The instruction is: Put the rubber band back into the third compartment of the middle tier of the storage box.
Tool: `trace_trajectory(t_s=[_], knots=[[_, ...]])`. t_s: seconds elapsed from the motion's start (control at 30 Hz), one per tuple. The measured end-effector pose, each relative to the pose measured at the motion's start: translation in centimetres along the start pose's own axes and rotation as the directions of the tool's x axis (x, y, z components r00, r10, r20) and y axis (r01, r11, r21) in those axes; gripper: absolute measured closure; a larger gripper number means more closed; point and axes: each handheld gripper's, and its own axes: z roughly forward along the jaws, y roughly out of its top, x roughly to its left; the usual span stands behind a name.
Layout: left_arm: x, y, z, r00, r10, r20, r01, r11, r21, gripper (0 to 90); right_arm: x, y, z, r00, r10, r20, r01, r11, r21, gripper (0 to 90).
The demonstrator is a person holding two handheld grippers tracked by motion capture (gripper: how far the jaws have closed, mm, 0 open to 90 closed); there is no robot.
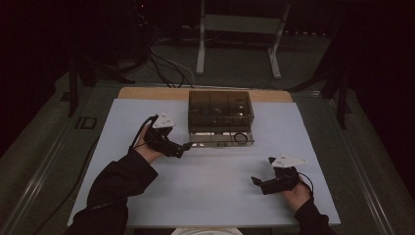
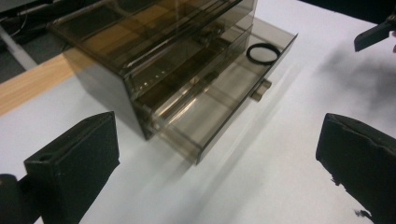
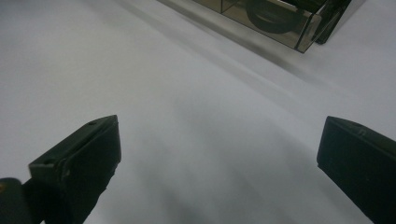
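Smoky transparent plastic drawer box [image 1: 221, 110] stands at the far middle of the white table sheet [image 1: 205, 186], its bottom drawer [image 2: 219, 100] pulled out with a black ring [image 2: 263, 52] inside. Nearest, the right gripper [image 1: 255, 181] hovers low, jaws spread, empty. Farther, the left gripper [image 1: 187, 146] points at the drawer front, jaws wide, touching nothing.

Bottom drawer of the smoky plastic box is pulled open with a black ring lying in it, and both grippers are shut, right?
Not quite. The drawer is open with the black ring inside, but both grippers are open: the left gripper view and right gripper view each show the fingers spread wide.
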Motion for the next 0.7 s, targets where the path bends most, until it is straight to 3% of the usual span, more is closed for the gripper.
trace_trajectory(t_s=[0.27, 0.53, 0.7], knots=[[0.9, -2.4, -1.6, 0.9987, -0.033, -0.04, 0.033, 0.9994, 0.005, 0.9, 0.0, 0.0, 0.0, 1.0, 0.004, 0.0, -0.004, 1.0, 0.0, 0.0], [1.4, -4.2, -2.7, 0.9962, -0.07, -0.051, 0.07, 0.9975, -0.01, 0.9, 0.0, 0.0, 0.0, 1.0, 0.004, -0.001, -0.004, 1.0, 0.0, 0.0], [1.3, -5.0, -2.9, 0.9961, -0.071, -0.053, 0.07, 0.9975, -0.008, 0.9, 0.0, 0.0, 0.0, 1.0, 0.003, 0.0, -0.003, 1.0, 0.0, 0.0]])
